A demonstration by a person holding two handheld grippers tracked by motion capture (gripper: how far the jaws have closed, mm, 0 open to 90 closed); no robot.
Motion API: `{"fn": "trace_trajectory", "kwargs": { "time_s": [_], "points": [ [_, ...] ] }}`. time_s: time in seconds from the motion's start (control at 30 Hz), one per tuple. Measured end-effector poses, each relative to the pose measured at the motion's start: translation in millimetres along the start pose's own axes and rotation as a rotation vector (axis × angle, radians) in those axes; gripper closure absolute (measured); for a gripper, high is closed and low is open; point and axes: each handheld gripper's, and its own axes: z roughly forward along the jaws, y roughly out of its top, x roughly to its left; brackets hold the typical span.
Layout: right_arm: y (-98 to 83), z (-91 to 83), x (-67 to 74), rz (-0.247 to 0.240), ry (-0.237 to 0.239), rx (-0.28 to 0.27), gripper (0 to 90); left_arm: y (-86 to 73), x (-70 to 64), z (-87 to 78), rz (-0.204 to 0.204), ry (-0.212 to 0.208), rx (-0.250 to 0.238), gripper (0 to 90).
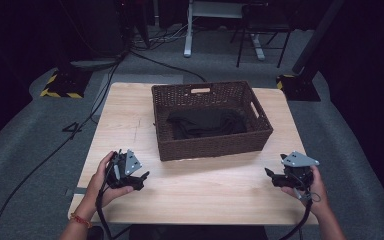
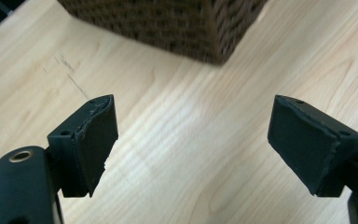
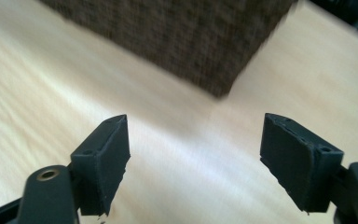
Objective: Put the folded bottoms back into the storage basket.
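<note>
So far nothing is lifted: both the left hand-held gripper (image 1: 139,176) and right hand-held gripper (image 1: 271,176) hang open and empty before the basket (image 1: 211,145), whose dark cloth (image 1: 205,122) waits inside.

surface: wooden table (image 1: 205,195) | on it: wicker basket (image 1: 210,145) — mid-back

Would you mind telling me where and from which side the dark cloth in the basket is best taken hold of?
Probably from straight above: the woven basket walls ring the dark cloth, barring any side approach. Pinch a raised fold near its middle, where the crumpled fabric bunches up. Either open gripper, left gripper or right gripper, should fit it.
</note>
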Motion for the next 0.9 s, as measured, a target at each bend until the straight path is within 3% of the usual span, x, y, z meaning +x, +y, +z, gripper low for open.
{"fn": "trace_trajectory", "kwargs": {
  "time_s": [0.47,0.63,0.8,0.9],
  "points": [
    [-62.3,-4.1,-23.0,0.188,0.025,0.031,22.9,-44.1,11.2,8.7,-0.140,-0.037,0.036,16.7],
    [-76.9,-0.8,-28.0,0.253,0.044,0.030,22.8,-55.2,13.4,14.0,-0.186,-0.072,0.034,16.7],
    [-84.4,2.7,-29.3,0.278,0.053,0.026,20.3,-66.3,19.5,16.6,-0.294,-0.128,-0.007,16.7],
    [-85.3,3.4,-28.7,0.282,0.048,0.020,19.2,-67.7,21.1,16.2,-0.300,-0.136,-0.005,16.5]
  ]
}}
